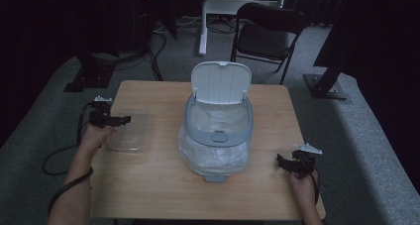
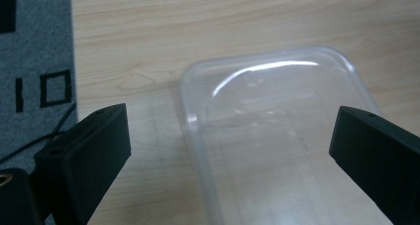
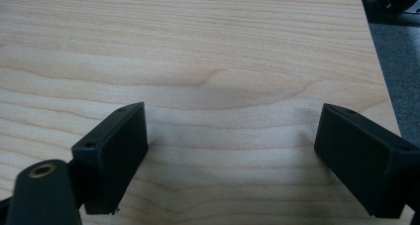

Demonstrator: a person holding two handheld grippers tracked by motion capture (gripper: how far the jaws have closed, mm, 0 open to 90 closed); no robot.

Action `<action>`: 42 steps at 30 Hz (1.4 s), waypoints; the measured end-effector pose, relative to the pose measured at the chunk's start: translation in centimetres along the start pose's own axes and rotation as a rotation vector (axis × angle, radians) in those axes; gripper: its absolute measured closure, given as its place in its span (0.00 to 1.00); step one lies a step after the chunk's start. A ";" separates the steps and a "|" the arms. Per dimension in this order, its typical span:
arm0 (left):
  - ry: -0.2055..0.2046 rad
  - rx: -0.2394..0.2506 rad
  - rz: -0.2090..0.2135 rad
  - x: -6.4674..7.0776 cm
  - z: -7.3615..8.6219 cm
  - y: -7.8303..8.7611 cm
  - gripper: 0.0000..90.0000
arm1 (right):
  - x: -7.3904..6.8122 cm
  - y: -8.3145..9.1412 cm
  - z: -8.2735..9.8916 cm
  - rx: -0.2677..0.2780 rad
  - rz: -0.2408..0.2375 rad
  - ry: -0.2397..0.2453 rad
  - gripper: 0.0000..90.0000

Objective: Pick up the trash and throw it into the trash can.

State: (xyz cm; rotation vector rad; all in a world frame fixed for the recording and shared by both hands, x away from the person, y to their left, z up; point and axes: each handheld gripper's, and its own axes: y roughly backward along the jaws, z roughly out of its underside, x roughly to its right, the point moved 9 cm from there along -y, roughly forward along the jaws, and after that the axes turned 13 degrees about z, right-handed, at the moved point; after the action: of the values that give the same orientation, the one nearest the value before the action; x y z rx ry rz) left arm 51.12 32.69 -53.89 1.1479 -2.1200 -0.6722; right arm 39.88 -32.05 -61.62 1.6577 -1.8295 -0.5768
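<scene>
A small grey-white bin (image 1: 218, 136) with its lid (image 1: 221, 82) flipped up stands mid-table, lined with a clear plastic bag (image 1: 214, 154) that spills over its sides. A clear, empty plastic container (image 1: 129, 130) (image 2: 277, 136) lies flat at the table's left. My left gripper (image 1: 119, 120) (image 2: 230, 150) hovers at the container's left edge, open, its jaws wide apart over the container's near end. My right gripper (image 1: 282, 163) (image 3: 233, 160) rests open near the table's front right corner, with bare wood between its jaws.
The wooden table (image 1: 163, 185) has free room in front of the bin. A black folding chair (image 1: 267, 34) stands behind the table, with dark stands (image 1: 91, 71) and cables on the grey carpet at both sides.
</scene>
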 end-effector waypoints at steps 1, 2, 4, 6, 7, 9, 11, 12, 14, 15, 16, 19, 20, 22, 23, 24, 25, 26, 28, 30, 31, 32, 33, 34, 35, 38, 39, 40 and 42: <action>0.024 -0.001 0.011 -0.3 -0.1 -0.2 0.04 | 0.0 0.0 0.0 0.000 0.000 0.000 0.14; 0.037 -0.006 0.026 -0.4 0.0 -0.4 0.04 | 0.0 0.0 0.0 0.000 0.000 0.000 0.14; 0.053 -0.014 0.037 -0.6 0.0 -0.8 0.04 | 0.0 0.0 0.0 0.000 0.000 0.000 0.14; 0.077 -0.025 0.047 -1.0 0.2 -1.3 0.05 | 0.0 0.0 0.0 0.000 0.000 0.000 0.14; 0.090 -0.028 0.053 -1.1 0.3 -1.5 0.05 | 0.0 0.0 0.0 0.000 0.000 0.000 0.14; 0.119 -0.026 0.071 -1.3 0.4 -1.7 0.06 | 0.0 0.0 0.0 0.000 0.000 0.000 0.14; 0.116 -0.049 0.068 -1.5 0.8 -2.0 0.08 | 0.0 0.0 0.0 0.000 -0.002 0.001 0.14; 0.128 -0.052 0.085 -1.5 0.9 -2.1 0.08 | 0.0 0.0 0.0 0.000 -0.003 0.001 0.14; 0.130 -0.046 0.116 -1.3 0.9 -2.1 0.13 | 0.0 0.0 0.0 0.001 -0.003 0.002 0.14; 0.130 -0.043 0.127 -1.3 0.9 -2.1 0.16 | 0.0 0.0 0.0 0.001 -0.003 0.002 0.14; 0.139 -0.045 0.148 -1.1 0.9 -2.1 0.18 | 0.0 0.0 0.0 0.001 -0.003 0.002 0.14; 0.157 -0.048 0.187 -1.0 1.1 -2.2 0.22 | 0.0 0.0 0.0 0.001 -0.003 0.002 0.14; 0.154 -0.054 0.210 -0.8 1.2 -2.3 0.22 | 0.0 0.0 0.0 0.000 -0.003 0.001 0.14; 0.165 -0.070 0.231 -0.7 1.3 -2.4 0.23 | 0.0 0.0 0.0 0.001 -0.003 0.002 0.14; 0.165 -0.070 0.231 -0.7 1.3 -2.4 0.25 | 0.0 0.0 0.0 0.001 -0.003 0.002 0.14; 0.161 -0.065 0.275 0.0 1.2 -2.2 0.25 | 0.0 0.0 0.0 0.001 -0.003 0.002 0.14; 0.160 -0.062 0.270 0.0 1.1 -2.1 0.40 | 0.0 0.0 0.0 0.000 -0.003 0.002 0.14; 0.165 -0.060 0.269 0.1 1.0 -2.0 0.45 | 0.0 0.0 0.0 0.001 -0.003 0.002 0.14; 0.179 -0.032 0.265 0.1 0.7 -1.7 0.53 | 0.0 0.0 0.0 0.001 -0.003 0.002 0.14; 0.183 -0.015 0.246 0.2 0.3 -1.4 0.62 | 0.0 0.0 0.0 0.000 -0.003 0.001 0.14; 0.181 -0.004 0.240 0.4 0.1 -1.3 0.66 | 0.0 0.0 0.0 0.001 -0.003 0.002 0.14; 0.178 -0.004 0.227 0.6 -0.1 -1.2 0.70 | 0.0 0.0 0.0 0.001 -0.003 0.002 0.14; 0.175 -0.007 0.216 0.9 -0.3 -1.1 0.72 | 0.0 0.0 0.0 0.000 -0.003 0.002 0.14; 0.175 0.001 0.210 1.1 -0.6 -1.0 0.73 | 0.0 0.0 0.0 0.001 -0.003 0.002 0.14; 0.186 0.002 0.207 1.4 -0.8 -1.0 0.79 | 0.0 0.0 0.0 0.000 -0.003 0.002 0.14; 0.187 0.012 0.196 2.3 -1.5 -1.0 0.84 | 0.0 0.0 0.0 0.001 -0.003 0.002 0.14; 0.192 0.016 0.197 2.7 -1.6 -1.0 0.87 | 0.0 0.0 0.0 0.000 -0.003 0.001 0.14; 0.191 0.016 0.210 3.1 -1.8 -1.0 0.89 | 0.0 0.0 0.0 0.001 -0.003 0.001 0.14; 0.185 0.013 0.223 3.8 -2.0 -1.0 0.91 | 0.0 0.0 0.0 0.001 -0.003 0.002 0.14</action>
State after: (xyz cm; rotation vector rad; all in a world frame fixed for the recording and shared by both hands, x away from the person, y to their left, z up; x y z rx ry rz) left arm 51.49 28.66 -52.11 0.9245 -2.0570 -0.4333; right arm 39.85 -32.05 -61.63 1.6609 -1.8268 -0.5760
